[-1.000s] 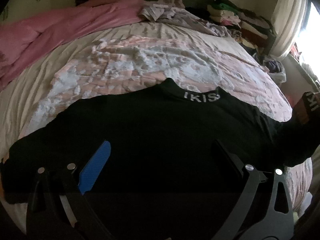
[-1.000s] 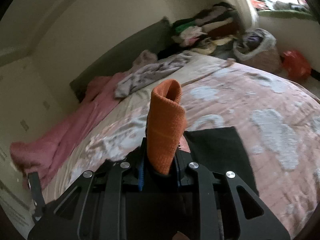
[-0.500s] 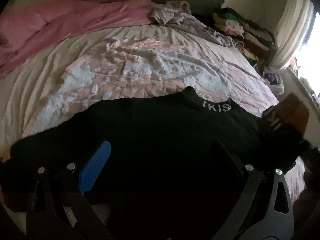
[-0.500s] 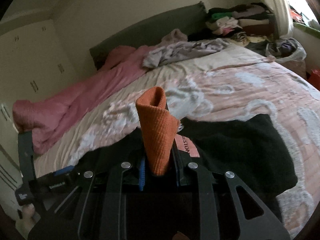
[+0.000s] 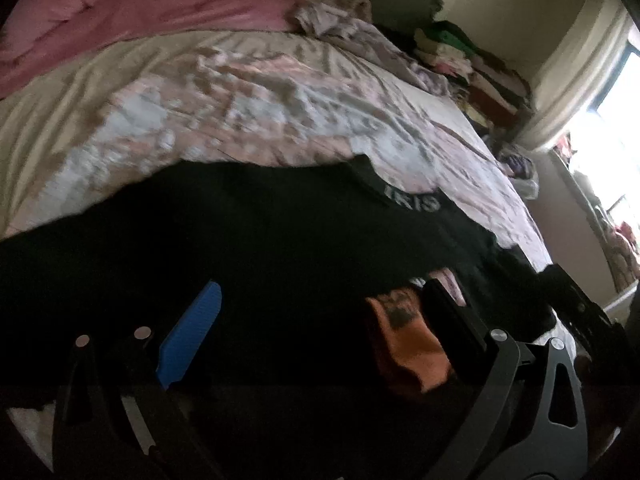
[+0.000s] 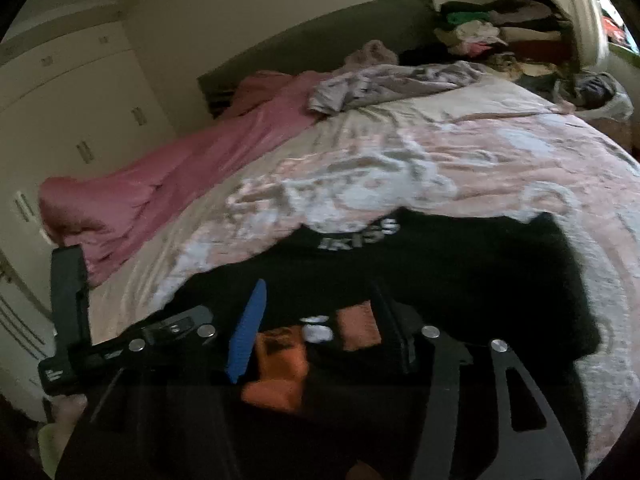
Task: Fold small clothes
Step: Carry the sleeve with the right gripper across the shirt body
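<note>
Looking down the right wrist view, the right tool (image 6: pixel 320 328) has just been spreading its jaws, and the folded orange knit cuff (image 6: pixel 280 368) now lies loose between them in the lower middle of the frame, with neither pad pressing on it. The cuff rests on the black knit sweater (image 6: pixel 460 276), which is spread flat on the bed's pink and white patterned bedspread (image 6: pixel 500 168), and white letters show on its collar near the centre of the frame. A small white label sits just right of the orange fabric, blurred too much to read.

The left wrist view gives the other side: the left tool (image 5: pixel 320 320) stands with its jaws wide apart low over the same sweater, nothing between the pads. The orange cuff shows up here at lower right, just beside the dark right finger (image 5: pixel 452 320), though I can't tell if they touch.

Only the right view catches the cream wardrobe doors (image 6: pixel 80 92) at upper left and a black piece of the other tool at the left edge. Only the left view shows the bright window (image 5: pixel 612 128) at the right edge. Both show the pink blanket (image 6: pixel 168 184) along the far side and the stacked clothes pile (image 6: pixel 500 36) in the upper right.
</note>
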Available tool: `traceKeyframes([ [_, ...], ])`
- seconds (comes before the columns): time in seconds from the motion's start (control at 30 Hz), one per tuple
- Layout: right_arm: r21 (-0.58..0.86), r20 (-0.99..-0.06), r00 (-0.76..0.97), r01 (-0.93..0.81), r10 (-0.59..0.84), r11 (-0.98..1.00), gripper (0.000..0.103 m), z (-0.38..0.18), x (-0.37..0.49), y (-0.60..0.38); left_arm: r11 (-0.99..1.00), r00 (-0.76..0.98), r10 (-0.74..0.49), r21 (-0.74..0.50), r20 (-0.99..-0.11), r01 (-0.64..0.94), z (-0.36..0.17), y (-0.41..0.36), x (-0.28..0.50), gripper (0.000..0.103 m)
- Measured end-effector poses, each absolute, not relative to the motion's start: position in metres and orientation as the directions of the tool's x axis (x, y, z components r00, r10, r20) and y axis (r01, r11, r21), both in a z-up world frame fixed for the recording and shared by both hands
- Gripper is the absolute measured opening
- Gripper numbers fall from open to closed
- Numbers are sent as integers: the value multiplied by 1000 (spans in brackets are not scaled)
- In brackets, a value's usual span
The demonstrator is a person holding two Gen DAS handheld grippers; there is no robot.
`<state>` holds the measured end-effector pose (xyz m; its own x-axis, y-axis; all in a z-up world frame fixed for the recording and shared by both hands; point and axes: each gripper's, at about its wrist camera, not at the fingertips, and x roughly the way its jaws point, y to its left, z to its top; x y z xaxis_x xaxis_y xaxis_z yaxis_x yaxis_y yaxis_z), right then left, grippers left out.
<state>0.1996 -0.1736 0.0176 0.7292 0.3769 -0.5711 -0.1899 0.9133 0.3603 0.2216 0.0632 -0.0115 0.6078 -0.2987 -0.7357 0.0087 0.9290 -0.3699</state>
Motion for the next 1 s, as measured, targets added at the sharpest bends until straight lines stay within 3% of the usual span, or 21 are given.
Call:
traceKeyframes([
  [0.17, 292, -622, 736, -97, 266, 951, 56, 7, 195, -198, 912, 559, -370, -405, -742, 65, -22, 35, 215, 94],
  [0.27, 276, -625, 743, -79, 242, 958, 56, 5, 193, -209, 908, 535, -386, -411, -752, 79, -27, 18, 216, 86],
  [0.53, 286, -582, 777, -80, 239, 955, 56, 13, 181, -236, 931, 492, -321, -366, -809, 4, -47, -13, 232, 74],
  [0.6, 302, -575, 780, -78, 247, 950, 56, 14, 180, -245, 942, 510, -283, -336, -813, -12, -48, -15, 234, 62],
  [0.67, 310, -571, 784, -70, 245, 948, 56, 14, 180, -254, 947, 528, -263, -321, -808, -19, -47, -16, 236, 40],
  [0.7, 311, -569, 785, -67, 243, 948, 56, 15, 180, -257, 944, 533, -269, -329, -802, -19, -46, -15, 236, 35],
  [0.77, 317, -563, 793, -53, 233, 947, 56, 15, 180, -267, 936, 557, -298, -351, -775, 11, -41, -12, 234, 10],
  [1.0, 337, -560, 807, 14, 189, 941, 56, 14, 180, -296, 950, 661, -274, -302, -699, 75, 4, -9, 225, 7],
])
